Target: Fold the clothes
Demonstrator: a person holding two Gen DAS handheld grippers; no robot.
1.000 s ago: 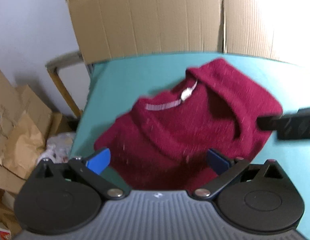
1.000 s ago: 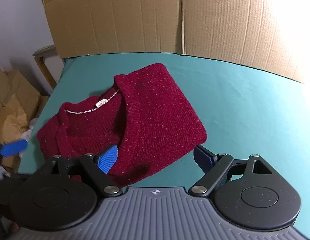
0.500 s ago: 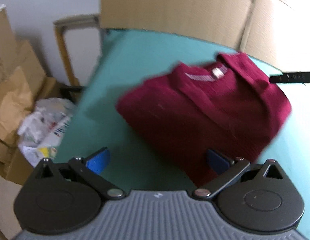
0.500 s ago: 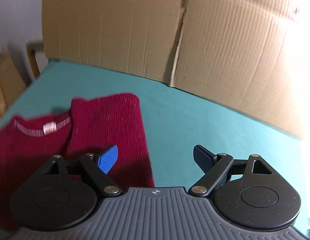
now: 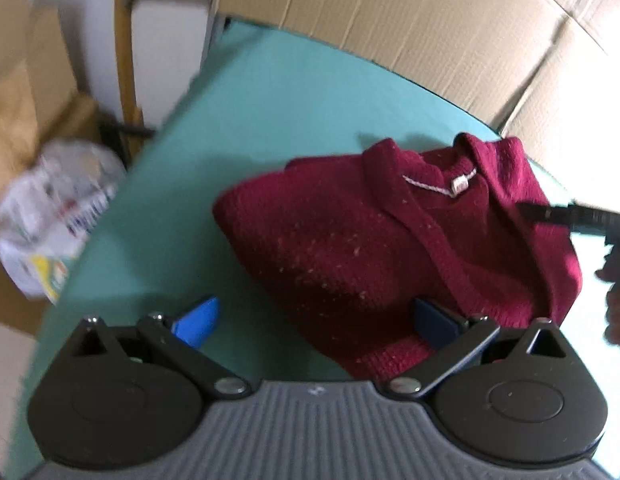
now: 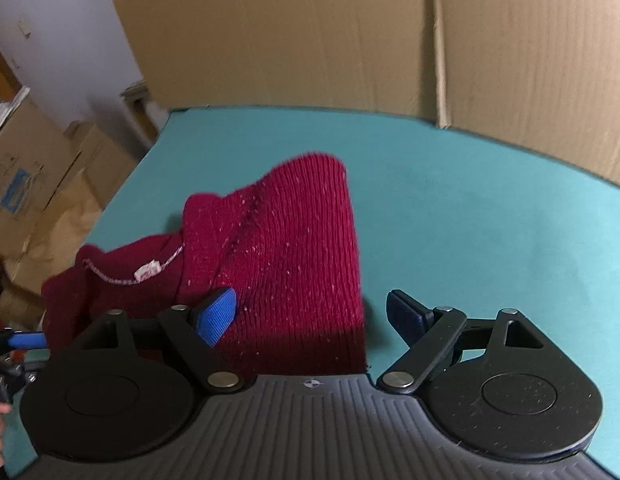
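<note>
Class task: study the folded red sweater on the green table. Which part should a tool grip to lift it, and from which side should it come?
Probably the thick folded edge of the red sweater nearest the right tool, approached low along the green table. There the layers stack together, so one pinch should catch them all. The collar end looks loose and uneven.

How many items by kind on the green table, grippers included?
Dark red knit sweater, folded: 1
Grippers, left gripper and right gripper, both open and empty: 2
Cardboard sheet standing behind the green table: 1
Total: 4
</note>
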